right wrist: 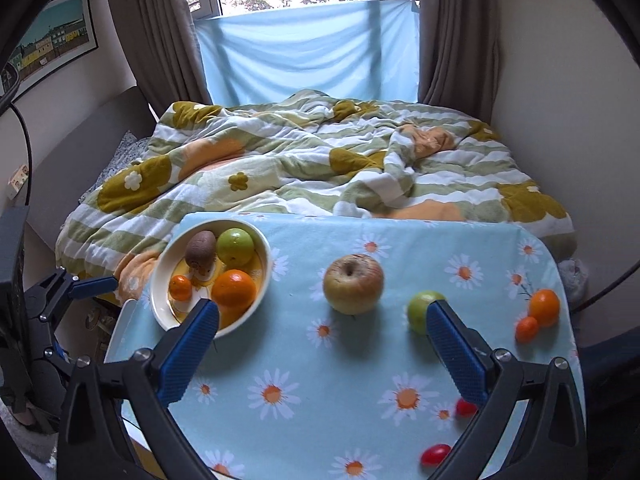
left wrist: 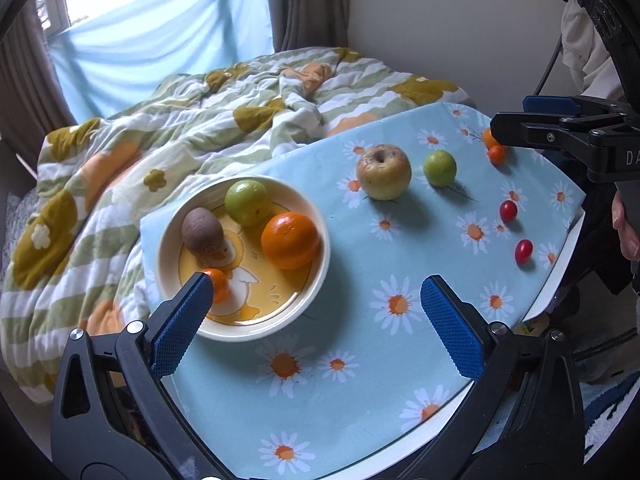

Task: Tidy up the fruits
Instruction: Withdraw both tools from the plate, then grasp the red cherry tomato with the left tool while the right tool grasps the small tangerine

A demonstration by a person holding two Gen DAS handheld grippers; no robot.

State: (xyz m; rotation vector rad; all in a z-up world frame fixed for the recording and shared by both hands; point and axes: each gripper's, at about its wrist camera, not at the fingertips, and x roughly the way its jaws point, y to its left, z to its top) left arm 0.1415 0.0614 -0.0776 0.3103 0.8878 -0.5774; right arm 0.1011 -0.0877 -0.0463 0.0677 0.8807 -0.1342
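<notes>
Both tongs, left tongs (left wrist: 316, 300) and right tongs (right wrist: 322, 324), gape empty; cherry tomatoes (left wrist: 523, 251) near the tabletop (left wrist: 360, 380) edge could roll off if nudged.

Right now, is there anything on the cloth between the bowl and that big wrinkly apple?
No, in both views only bare daisy cloth lies between the bowl and the apple.

Four fruits in cream bowl (left wrist: 320, 258)
</notes>
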